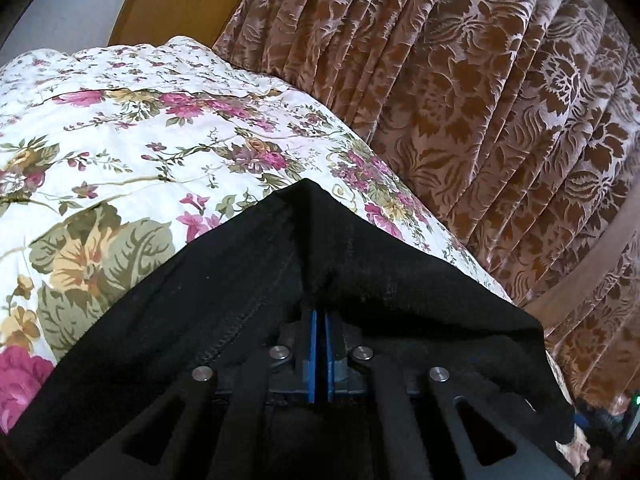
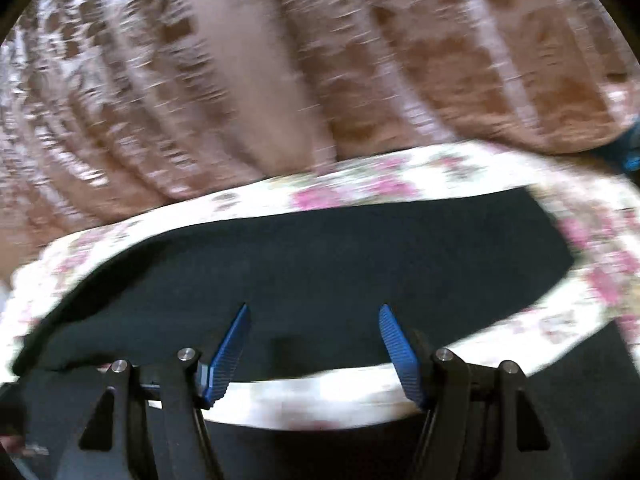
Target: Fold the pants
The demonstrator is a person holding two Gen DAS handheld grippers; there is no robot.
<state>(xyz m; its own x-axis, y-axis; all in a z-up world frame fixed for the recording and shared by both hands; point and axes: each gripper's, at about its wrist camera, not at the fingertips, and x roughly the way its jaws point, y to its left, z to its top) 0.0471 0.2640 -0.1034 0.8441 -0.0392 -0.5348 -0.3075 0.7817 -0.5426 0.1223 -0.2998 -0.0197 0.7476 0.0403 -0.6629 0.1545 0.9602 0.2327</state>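
Your left gripper (image 1: 321, 312): clamped on black pants (image 1: 248, 280) edge, floral bedspread (image 1: 120, 128) ahead; right gripper (image 2: 314, 312): fingers apart, empty, pants beyond tips, curtain (image 2: 260, 80) past bed edge.

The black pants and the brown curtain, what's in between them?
The flowery bedspread lies between the black pants and the brown curtain. The left wrist view shows this sharply; the right wrist view shows the same white flowery strip, though blurred.

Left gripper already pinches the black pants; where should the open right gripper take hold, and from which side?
Probably the pants' near long edge, just ahead of the right gripper. Come in low from this side, across the floral bedspread: the cloth lies flat, so only an edge fits between the open fingers.
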